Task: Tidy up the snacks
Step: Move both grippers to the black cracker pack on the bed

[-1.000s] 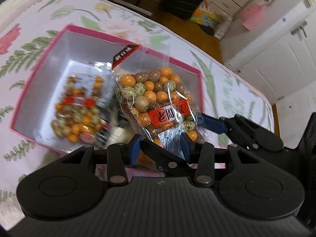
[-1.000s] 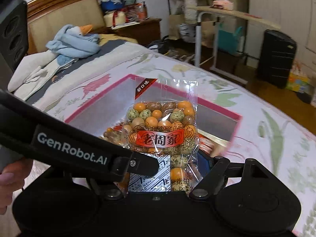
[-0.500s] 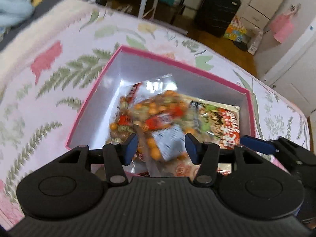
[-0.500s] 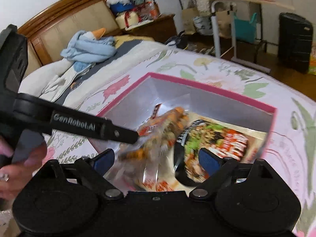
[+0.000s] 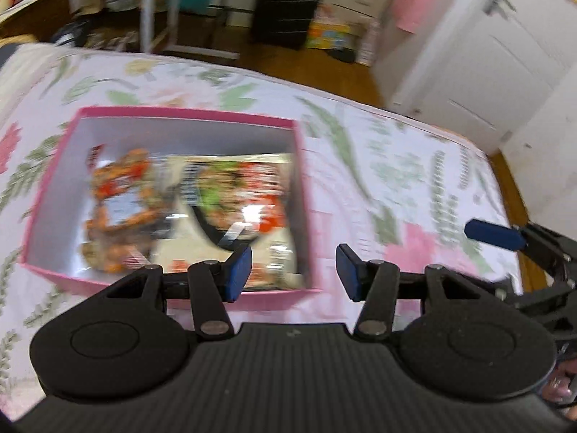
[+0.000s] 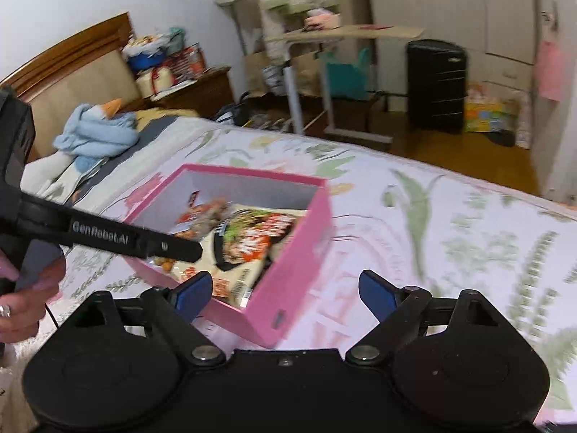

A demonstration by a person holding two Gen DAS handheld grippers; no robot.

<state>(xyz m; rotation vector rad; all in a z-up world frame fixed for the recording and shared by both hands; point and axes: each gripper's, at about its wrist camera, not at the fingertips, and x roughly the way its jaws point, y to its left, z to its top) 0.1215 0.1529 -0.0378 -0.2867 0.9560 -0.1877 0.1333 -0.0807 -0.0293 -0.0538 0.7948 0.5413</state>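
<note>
A pink box (image 5: 303,195) with white inside walls sits on the flowered bedspread; it also shows in the right wrist view (image 6: 299,238). Inside lie a clear bag of orange and green coated nuts (image 5: 122,195) on the left and a white and black snack pack (image 5: 241,195) on the right, also visible in the right wrist view (image 6: 252,238). My left gripper (image 5: 294,270) is open and empty, above the box's near right corner. My right gripper (image 6: 285,288) is open and empty, above the box's near corner. The frames are blurred.
The flowered bedspread (image 6: 450,238) stretches to the right of the box. A blue cloth (image 6: 97,133) lies near the wooden headboard. A black suitcase (image 6: 436,86), a rolling table (image 6: 339,36) and white cabinet doors (image 5: 487,61) stand beyond the bed edge.
Both grippers let go of the nut bag, which dropped into the box. Both grippers opened wide and drew back up and to the right of the box.
</note>
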